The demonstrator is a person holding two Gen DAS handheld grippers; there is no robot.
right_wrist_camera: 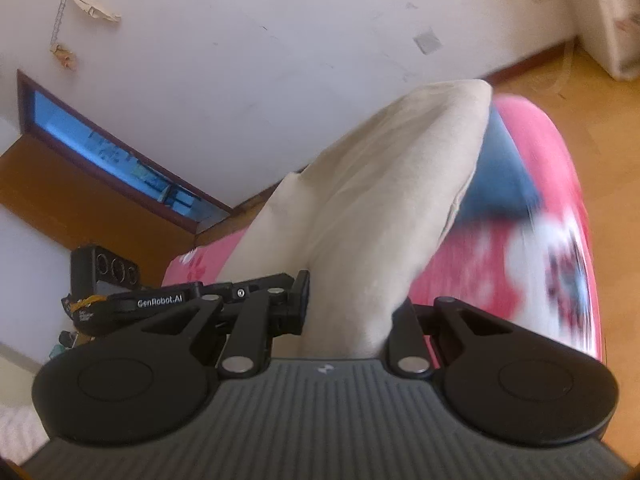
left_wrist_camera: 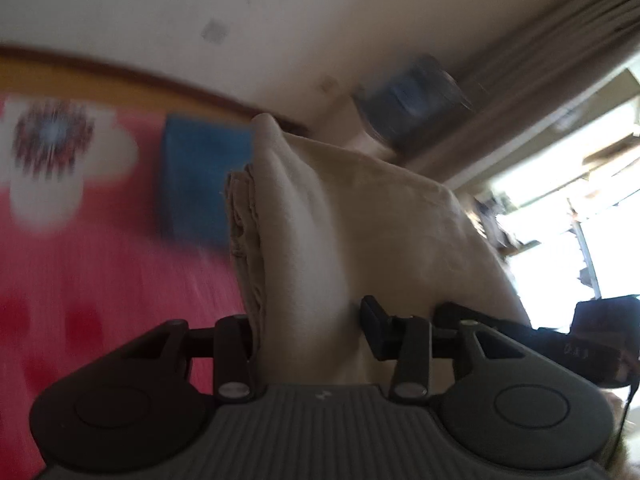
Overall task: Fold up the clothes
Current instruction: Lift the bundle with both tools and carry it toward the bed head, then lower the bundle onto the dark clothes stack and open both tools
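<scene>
L gripper (left_wrist_camera: 308, 330): jaws closed on the beige garment (left_wrist_camera: 360, 216), cloth bunched between the two black fingers w/ folded layered edges showing on the left side of the bundle. R gripper (right_wrist_camera: 352, 312): also clamped on the same beige garment (right_wrist_camera: 384, 200), fabric pinched between its fingers and rising away from the camera in a thick fold. Both views blurred, so fine detail of the grip is hard to read.

Garment is the landmark. It is held up off the bed, hanging/stretching between the two grippers; in the right wrist view the L gripper's body, marked GenRobot.AI, sits just left of the garment, close to the R gripper.

Behind and below the garment: pink bedspread (left_wrist_camera: 100, 264) w/ white flower print. On the bedspread, just beyond the garment, a folded blue item (left_wrist_camera: 200, 184), partly hidden by the beige cloth in the right wrist view (right_wrist_camera: 500, 176).

Past the garment, further out: white wall (right_wrist_camera: 260, 60) w/ scuff marks, wooden floor (right_wrist_camera: 600, 120) to the right of the bed in the right wrist view. Left of the garment there, a brown wooden door (right_wrist_camera: 80, 200) w/ a blue glass panel. In the left wrist view, right of the garment: grey curtain (left_wrist_camera: 560, 60) and a bright window (left_wrist_camera: 560, 216).
</scene>
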